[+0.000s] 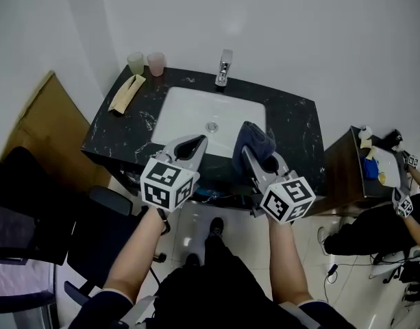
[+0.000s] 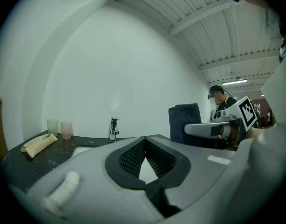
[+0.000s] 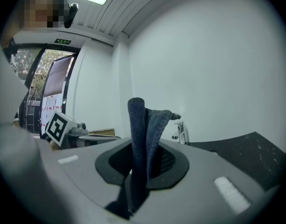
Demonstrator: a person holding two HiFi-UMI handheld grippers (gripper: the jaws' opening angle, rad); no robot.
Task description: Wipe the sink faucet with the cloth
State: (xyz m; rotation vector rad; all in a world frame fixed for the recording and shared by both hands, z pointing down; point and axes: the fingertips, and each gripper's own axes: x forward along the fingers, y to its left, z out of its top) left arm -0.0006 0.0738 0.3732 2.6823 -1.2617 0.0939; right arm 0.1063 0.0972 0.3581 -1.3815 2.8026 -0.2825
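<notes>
A chrome faucet point(image 1: 224, 69) stands at the back of a white sink point(image 1: 208, 118) set in a black marble counter point(image 1: 292, 125). My right gripper point(image 1: 256, 155) is shut on a folded dark blue cloth point(image 1: 254, 144), held upright above the counter's front edge, right of the basin. In the right gripper view the cloth point(image 3: 143, 139) stands up between the jaws, with the faucet point(image 3: 180, 132) beyond it. My left gripper point(image 1: 190, 146) is shut and empty, over the sink's front rim. From the left gripper view the faucet point(image 2: 114, 129) is far ahead and the cloth point(image 2: 184, 122) is at the right.
Two cups point(image 1: 146, 63) and a folded tan cloth point(image 1: 126, 92) sit at the counter's back left. A brown board point(image 1: 42, 117) leans at the left, with a black chair point(image 1: 31, 214) below it. Another person point(image 1: 394, 218) works at a side table on the right.
</notes>
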